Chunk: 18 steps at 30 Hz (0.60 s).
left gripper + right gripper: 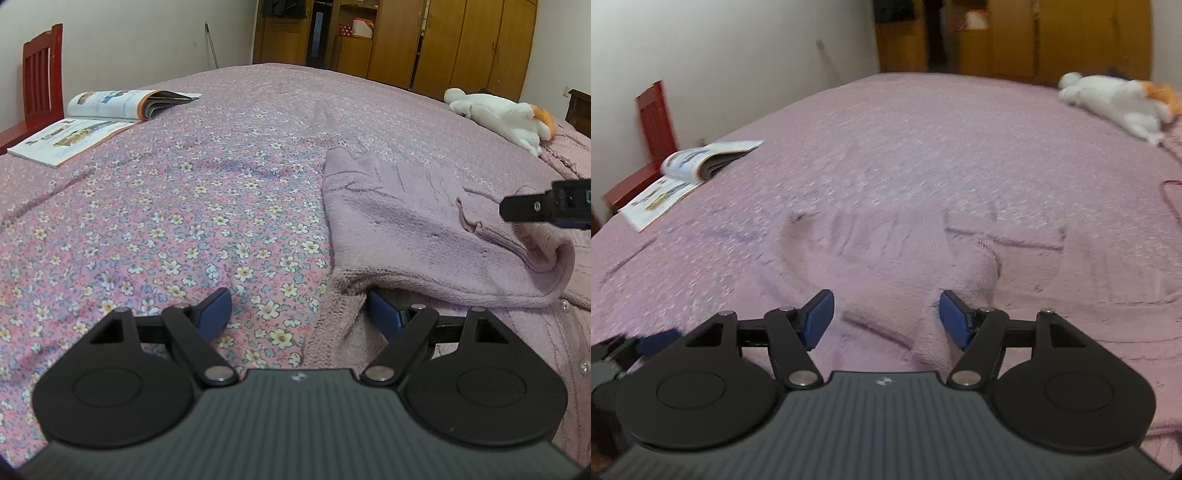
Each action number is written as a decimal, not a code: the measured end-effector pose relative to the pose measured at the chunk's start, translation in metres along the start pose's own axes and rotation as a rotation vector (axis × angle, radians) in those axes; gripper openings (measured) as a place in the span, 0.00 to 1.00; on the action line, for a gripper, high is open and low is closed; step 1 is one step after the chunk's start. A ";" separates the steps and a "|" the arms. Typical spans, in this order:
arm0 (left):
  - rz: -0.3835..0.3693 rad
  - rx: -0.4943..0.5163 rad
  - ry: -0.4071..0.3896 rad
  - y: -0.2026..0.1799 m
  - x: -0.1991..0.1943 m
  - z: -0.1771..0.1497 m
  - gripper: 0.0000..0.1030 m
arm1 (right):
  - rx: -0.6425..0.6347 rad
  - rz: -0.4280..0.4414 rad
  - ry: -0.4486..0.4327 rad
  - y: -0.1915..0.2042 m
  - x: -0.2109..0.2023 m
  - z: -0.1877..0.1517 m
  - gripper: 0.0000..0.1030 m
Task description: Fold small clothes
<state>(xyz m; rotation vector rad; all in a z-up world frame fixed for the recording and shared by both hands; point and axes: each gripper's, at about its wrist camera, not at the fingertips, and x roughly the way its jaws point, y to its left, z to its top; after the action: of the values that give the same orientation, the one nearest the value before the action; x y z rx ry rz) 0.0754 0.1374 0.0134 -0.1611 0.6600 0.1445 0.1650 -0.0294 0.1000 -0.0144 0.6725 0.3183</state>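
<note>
Black claw (297,314), blue pads (214,314), prob. steel pivots.

Right wrist view motion-blurred: bedspread (905,147) print unreadable, and the knit of the lilac cardigan (886,266) smeared. Left wrist view: a fold of the cardigan (424,229) covers the tip of the left gripper's (299,314) right finger; right gripper (546,206) cut off at frame edge beyond the cardigan, jaw state indeterminable there.
</note>
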 end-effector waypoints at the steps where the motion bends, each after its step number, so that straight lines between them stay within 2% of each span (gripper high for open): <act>1: 0.000 0.000 0.000 0.000 0.000 0.000 0.80 | -0.011 -0.040 -0.018 0.003 -0.003 -0.002 0.69; 3: 0.000 -0.001 0.000 0.000 0.000 0.000 0.80 | -0.037 -0.079 -0.043 0.007 -0.005 -0.002 0.69; 5: 0.000 0.000 0.000 0.000 0.000 0.000 0.80 | -0.015 -0.041 -0.067 0.001 -0.013 -0.004 0.69; 7: 0.001 0.000 0.000 0.000 0.000 0.000 0.80 | 0.082 0.008 -0.097 -0.014 -0.023 -0.004 0.70; 10: 0.004 0.005 0.000 -0.001 0.000 -0.001 0.80 | 0.183 0.006 -0.127 -0.031 -0.035 -0.003 0.70; 12: 0.006 0.008 0.000 -0.002 0.000 -0.001 0.80 | 0.171 0.030 -0.117 -0.032 -0.035 0.000 0.70; 16: 0.005 0.004 -0.002 -0.001 0.000 -0.001 0.80 | 0.098 -0.021 -0.157 -0.020 -0.038 0.000 0.70; 18: 0.004 0.004 -0.001 -0.001 0.000 -0.001 0.80 | 0.068 0.015 -0.160 -0.012 -0.037 0.000 0.71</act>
<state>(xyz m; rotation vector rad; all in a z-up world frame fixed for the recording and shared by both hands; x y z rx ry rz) 0.0752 0.1359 0.0127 -0.1561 0.6592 0.1477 0.1419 -0.0517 0.1218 0.0801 0.5248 0.3079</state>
